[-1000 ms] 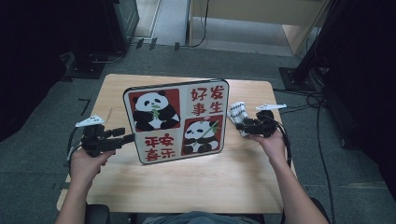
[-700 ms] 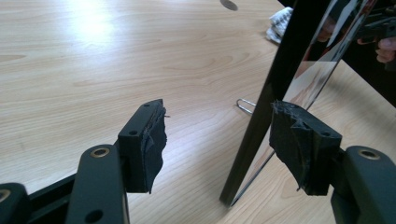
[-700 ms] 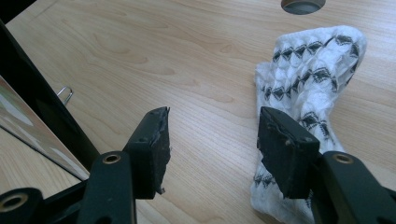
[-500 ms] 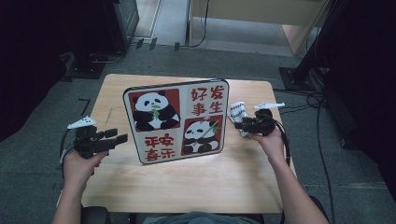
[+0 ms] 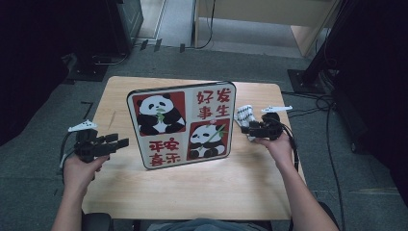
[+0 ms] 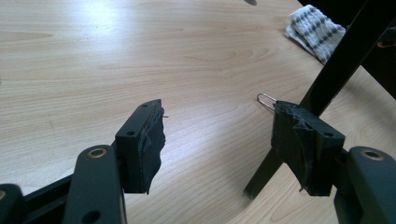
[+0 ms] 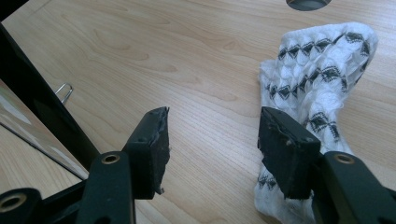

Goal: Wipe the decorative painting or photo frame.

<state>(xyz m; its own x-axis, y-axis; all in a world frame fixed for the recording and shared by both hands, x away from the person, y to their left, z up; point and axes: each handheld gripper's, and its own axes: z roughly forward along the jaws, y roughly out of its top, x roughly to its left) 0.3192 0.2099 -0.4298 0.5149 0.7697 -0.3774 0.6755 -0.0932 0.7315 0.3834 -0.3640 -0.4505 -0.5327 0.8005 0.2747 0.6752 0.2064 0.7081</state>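
Left gripper held off the table's left edge, jaws wide apart, gripping nothing, aimed right toward the panda board. Seen along its own jaws: bare wood between them, a black leg of the board's stand just behind the right-hand jaw, a small wire clip on the wood beside that leg, the cloth far off near the top right.

Right gripper low over the table near its right edge, just beside the board's right side, jaws likewise well open and empty. In its own view: white cloth with dark diamond pattern lying crumpled on the wood, under and beyond the right-hand jaw, not clamped; whether touched, cannot tell. Board's black frame at the left, the clip next to it.

Board upright at mid-table, leaning back slightly; cloth flat between it and the right edge.
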